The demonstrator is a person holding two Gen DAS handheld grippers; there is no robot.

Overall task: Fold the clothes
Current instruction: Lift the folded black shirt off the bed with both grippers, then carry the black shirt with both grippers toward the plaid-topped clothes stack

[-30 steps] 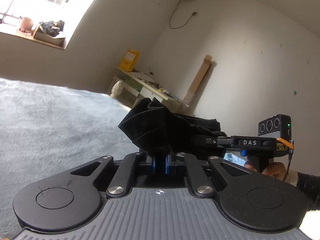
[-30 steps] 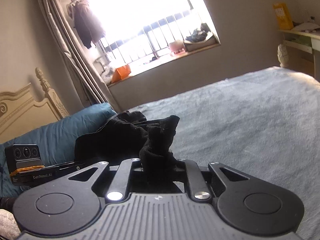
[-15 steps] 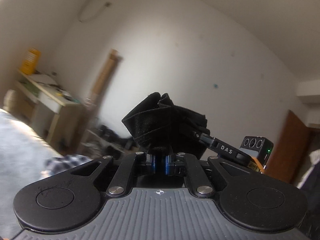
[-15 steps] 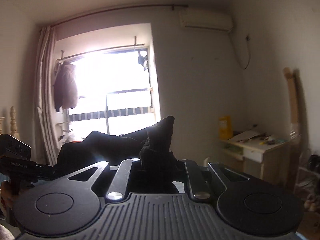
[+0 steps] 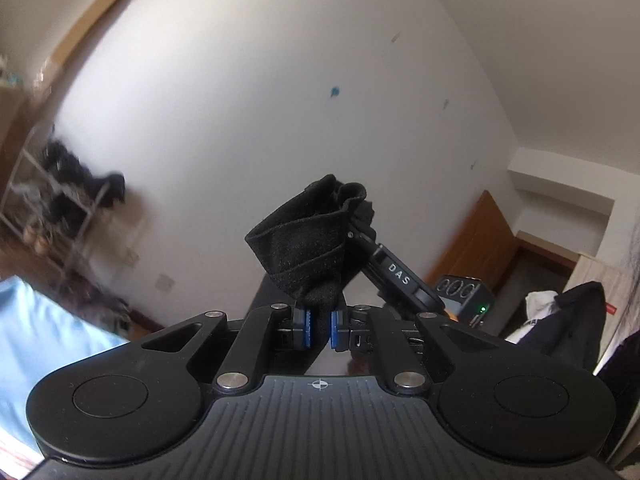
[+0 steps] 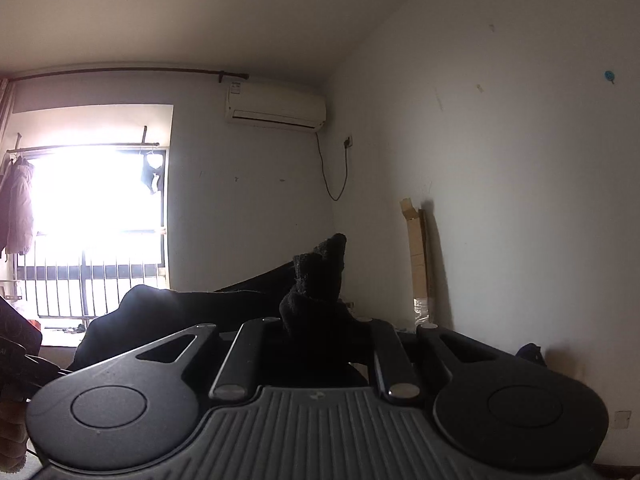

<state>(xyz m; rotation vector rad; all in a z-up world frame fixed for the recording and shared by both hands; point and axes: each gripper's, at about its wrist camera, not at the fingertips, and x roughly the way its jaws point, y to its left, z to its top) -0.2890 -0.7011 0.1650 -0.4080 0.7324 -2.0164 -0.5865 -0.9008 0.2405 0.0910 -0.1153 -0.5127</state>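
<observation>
White wall (image 5: 240, 100) behind | black garment (image 5: 308, 248) bunched, creased, held up in the air | left gripper (image 5: 319, 326) pinching one end | right gripper (image 6: 316, 328) clamped on the other end, cloth sagging between.

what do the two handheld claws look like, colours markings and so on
Both are matte black. The left claw has blue ribbed pads, silver pivot screws, two round discs on a ridged body, and a small crosshair mark. The right claw, seen from the left camera, has white "DAS" lettering, a camera block with three lenses and a green light. In its own view the right claw has the same body; its pads are hidden.
</observation>
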